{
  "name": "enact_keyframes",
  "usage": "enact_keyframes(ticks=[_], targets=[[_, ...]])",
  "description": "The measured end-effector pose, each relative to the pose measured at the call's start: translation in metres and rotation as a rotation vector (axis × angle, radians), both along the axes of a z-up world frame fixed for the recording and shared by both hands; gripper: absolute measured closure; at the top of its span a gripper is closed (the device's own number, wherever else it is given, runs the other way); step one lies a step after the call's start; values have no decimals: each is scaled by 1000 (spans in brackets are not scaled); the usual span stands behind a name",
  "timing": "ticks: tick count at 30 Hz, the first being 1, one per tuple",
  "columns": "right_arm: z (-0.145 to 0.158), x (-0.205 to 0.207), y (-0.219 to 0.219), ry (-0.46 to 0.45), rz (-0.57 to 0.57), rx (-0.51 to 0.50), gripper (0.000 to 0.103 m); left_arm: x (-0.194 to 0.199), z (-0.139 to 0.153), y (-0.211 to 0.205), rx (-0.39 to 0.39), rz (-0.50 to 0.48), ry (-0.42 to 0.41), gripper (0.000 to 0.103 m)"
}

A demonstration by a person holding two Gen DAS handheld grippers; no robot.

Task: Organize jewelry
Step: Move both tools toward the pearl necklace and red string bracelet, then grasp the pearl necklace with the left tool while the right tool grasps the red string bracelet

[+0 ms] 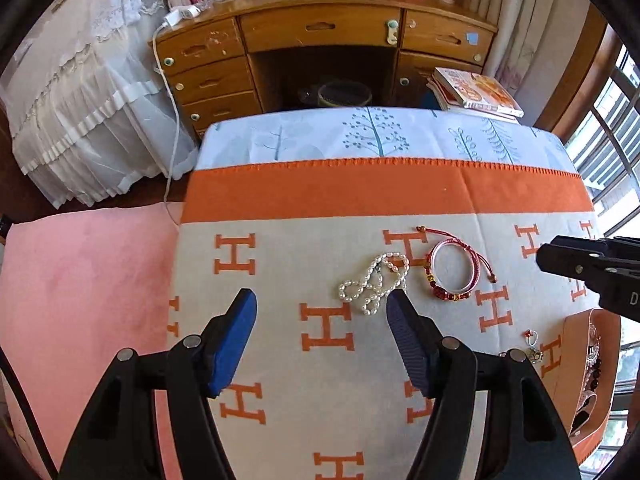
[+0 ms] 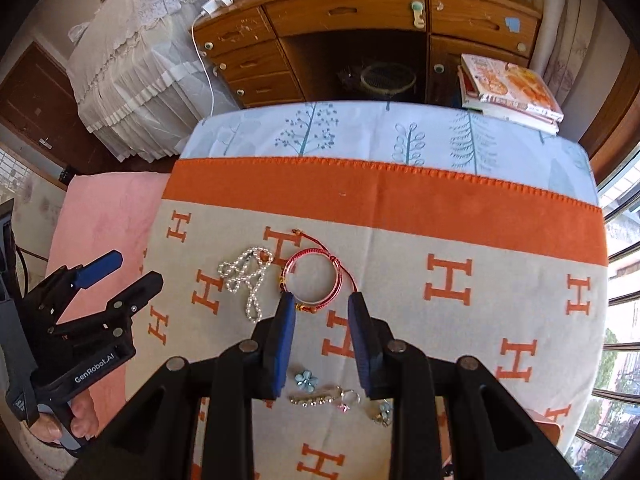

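Note:
A white pearl necklace (image 1: 374, 282) lies bunched on the H-patterned blanket (image 1: 280, 264); it also shows in the right wrist view (image 2: 244, 280). Right of it lie a red cord bracelet with beads and a pale pink bangle (image 1: 454, 274), also in the right wrist view (image 2: 316, 280). My left gripper (image 1: 322, 300) is open, just short and left of the necklace. My right gripper (image 2: 320, 300) is open above the bracelets' near edge. A blue flower piece (image 2: 306, 379), a bead clip (image 2: 310, 400) and small charms (image 2: 348, 398) lie below it.
An orange jewelry box (image 1: 588, 376) holding beads stands at the blanket's right edge, with small rings (image 1: 531, 338) beside it. A wooden desk (image 1: 320, 32), stacked books (image 1: 476, 92), a pink mat (image 1: 80, 280) and a window (image 1: 616, 128) surround the table.

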State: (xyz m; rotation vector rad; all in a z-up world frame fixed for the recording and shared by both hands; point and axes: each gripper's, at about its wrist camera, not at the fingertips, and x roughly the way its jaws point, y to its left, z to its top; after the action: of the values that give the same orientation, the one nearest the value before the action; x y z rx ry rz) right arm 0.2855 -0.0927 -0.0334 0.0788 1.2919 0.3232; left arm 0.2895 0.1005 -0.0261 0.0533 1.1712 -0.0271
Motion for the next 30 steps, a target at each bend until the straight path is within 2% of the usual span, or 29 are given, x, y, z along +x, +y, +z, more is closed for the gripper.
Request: enact_keyframes(ticks=[6, 12, 15, 16, 17, 18, 24, 30], targets=[[-56, 24, 4, 79, -28, -44, 76, 27, -50, -9, -24, -55, 63, 37], [-78, 35, 21, 79, 0, -120, 76, 41, -72, -10, -40, -92, 104, 37], [-77, 32, 35, 17, 44, -202, 76, 44, -74, -10, -58, -102, 111, 36], [-76, 30, 39, -9, 65, -233, 80, 45, -75, -10, -60, -105, 114, 34], [-77, 28, 42, -25, 83, -261, 94, 47, -76, -10, -61, -109, 118, 34], [-77, 25, 44, -45, 94, -284, 97, 48, -76, -12, -66, -115, 121, 33], [-72, 17, 22, -27, 58, -234, 97, 51, -82, -25, -56, -159, 139, 33], [-73, 11, 2, -13, 25, -206, 97, 52, -89, -39, -3, -209, 151, 33]])
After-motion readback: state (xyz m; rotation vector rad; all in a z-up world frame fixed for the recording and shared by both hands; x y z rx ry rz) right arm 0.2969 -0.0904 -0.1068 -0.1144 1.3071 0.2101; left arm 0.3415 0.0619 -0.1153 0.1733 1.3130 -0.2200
